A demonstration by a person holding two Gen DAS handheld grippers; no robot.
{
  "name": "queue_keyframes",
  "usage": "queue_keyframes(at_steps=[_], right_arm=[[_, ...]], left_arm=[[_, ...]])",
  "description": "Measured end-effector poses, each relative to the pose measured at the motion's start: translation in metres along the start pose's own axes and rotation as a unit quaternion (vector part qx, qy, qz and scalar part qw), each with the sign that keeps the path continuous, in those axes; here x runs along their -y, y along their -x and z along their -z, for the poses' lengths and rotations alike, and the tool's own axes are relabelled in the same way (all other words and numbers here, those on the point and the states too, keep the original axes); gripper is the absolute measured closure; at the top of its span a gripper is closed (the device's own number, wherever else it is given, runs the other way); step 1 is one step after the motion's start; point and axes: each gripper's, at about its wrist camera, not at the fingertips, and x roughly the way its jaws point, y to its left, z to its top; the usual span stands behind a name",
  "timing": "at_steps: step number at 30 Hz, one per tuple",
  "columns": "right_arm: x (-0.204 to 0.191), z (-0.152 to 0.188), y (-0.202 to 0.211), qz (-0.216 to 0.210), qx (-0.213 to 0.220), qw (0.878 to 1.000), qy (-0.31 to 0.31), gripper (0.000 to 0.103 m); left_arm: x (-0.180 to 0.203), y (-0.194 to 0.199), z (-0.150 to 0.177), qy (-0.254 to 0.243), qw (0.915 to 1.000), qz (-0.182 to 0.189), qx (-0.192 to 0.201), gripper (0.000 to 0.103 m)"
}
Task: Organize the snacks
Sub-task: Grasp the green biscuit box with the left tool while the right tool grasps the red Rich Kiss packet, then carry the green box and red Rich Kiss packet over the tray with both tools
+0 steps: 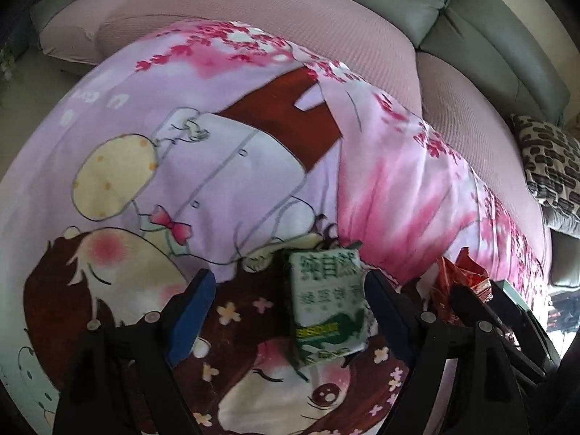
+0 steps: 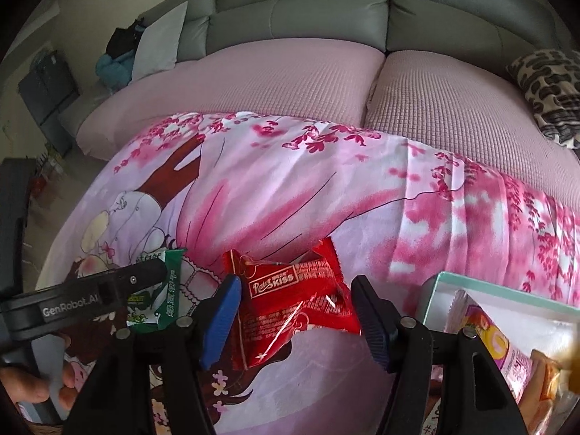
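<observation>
Right gripper (image 2: 295, 320) stood wide around the red packet (image 2: 290, 304), left gripper (image 1: 290, 311) wide around the green packet (image 1: 326, 308); box (image 2: 500, 282) partly filled, both outstanding.

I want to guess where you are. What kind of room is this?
Probably a living room at home: a grey sofa with pink seat covers, and snacks lying on a cartoon-print cloth spread in front of it.

Black two-finger grippers with blue pads

Matte black plastic arms on left gripper (image 1: 286, 304) and right gripper (image 2: 295, 311), ribbed blue pads (image 2: 221, 320) inside the fingers, round silver pivot screws, white "GenRobot.AI" lettering along one side.
</observation>
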Motion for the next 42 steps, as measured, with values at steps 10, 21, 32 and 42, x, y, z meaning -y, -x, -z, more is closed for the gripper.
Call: queue_keyframes(at_steps=[10, 21, 32, 42], right_arm=[[-0.006, 0.003, -0.006, 0.018, -0.011, 1.000, 0.012, 0.034], [-0.013, 0.008, 0.006, 0.028, -0.004, 1.000, 0.012, 0.047], [-0.013, 0.025, 0.062, 0.016, 0.040, 0.999, -0.025, 0.048], [0.038, 0.061, 0.139, 0.063, 0.079, 0.988, -0.114, 0.047]], left_arm=[[0.014, -0.006, 0.002, -0.019, 0.9998, -0.005, -0.007, 0.041], [0.020, 0.005, 0.010, -0.025, 0.9995, 0.017, 0.011, 0.061], [0.033, 0.067, 0.029, -0.060, 0.9954, 0.036, 0.065, 0.061], [0.094, 0.109, 0.056, -0.153, 0.9795, 0.090, 0.095, 0.061]])
